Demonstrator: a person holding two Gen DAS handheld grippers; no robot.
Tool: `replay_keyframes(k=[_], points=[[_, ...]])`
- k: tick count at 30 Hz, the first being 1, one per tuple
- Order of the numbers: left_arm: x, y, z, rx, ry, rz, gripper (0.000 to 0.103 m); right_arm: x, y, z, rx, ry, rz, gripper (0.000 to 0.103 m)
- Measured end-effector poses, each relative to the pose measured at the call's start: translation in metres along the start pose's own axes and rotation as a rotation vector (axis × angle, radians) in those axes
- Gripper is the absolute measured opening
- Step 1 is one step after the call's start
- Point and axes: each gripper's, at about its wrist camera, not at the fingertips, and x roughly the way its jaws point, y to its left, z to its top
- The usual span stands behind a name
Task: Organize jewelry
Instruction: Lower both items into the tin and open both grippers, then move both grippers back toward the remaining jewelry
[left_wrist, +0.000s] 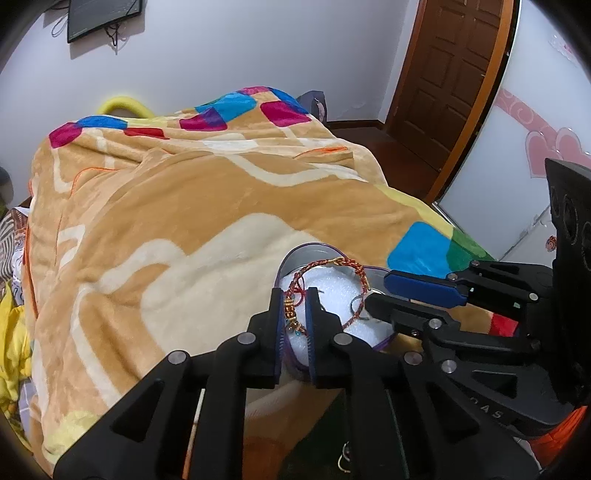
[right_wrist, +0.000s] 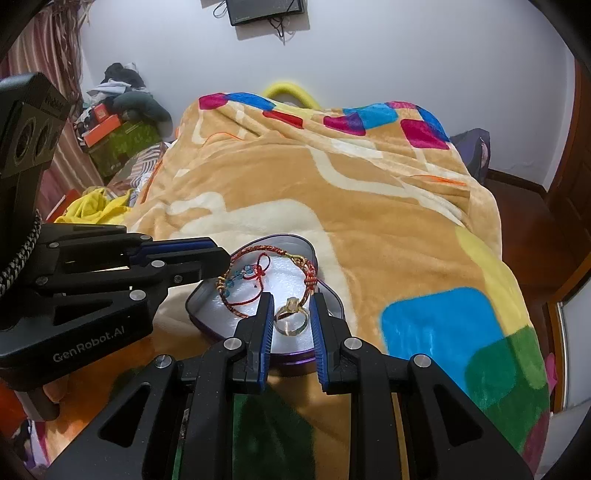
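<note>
Setting: bedroom in a private home.
- Bed (right_wrist: 369, 206), covered by a plush tan blanket (left_wrist: 166, 206) with coloured squares.
- Brown panelled wooden door (left_wrist: 450, 74) in an orange-brown frame.
- Wardrobe panel (left_wrist: 532, 147), white with pink hearts.
- Dark screen (right_wrist: 266, 11) mounted high on the pale wall, cables hanging below.
- Heap of clothes and boxes (right_wrist: 118, 110) beside a striped curtain (right_wrist: 55, 55).
- Yellow garment (right_wrist: 96, 210) at the bedside.
</note>
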Motion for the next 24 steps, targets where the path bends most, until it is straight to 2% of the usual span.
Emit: replay_keyframes(k=[2,4,9,10,13,24], points=[[-0.006,0.001,-0.001,-0.004,-0.006,0.003,0.017,-0.005,0.002,0.001,-0.006,-0.01,-0.008,0.022],[-0.013,0.001,-0.002,-0.008,-0.016,0.006,0.028,-0.011,0.004,0.001,-0.01,-0.021,-0.014,0.022],[-0.038,-0.001,-0.003,-0.005,-0.054,0.023,0.042,-0.028,0.01,0.002,-0.012,-0.046,-0.021,0.024],[-0.043,-0.001,-0.004,-0.003,-0.061,0.025,0.045,-0.032,0.011,0.002,-0.011,-0.052,-0.023,0.027],[-0.059,-0.005,-0.007,0.005,-0.084,0.033,0.049,-0.045,0.014,0.001,-0.006,-0.079,-0.036,0.037],[-0.098,-0.012,-0.033,-0.001,-0.1,0.041,0.053,-0.076,0.026,-0.017,0.004,-0.102,-0.054,0.037]])
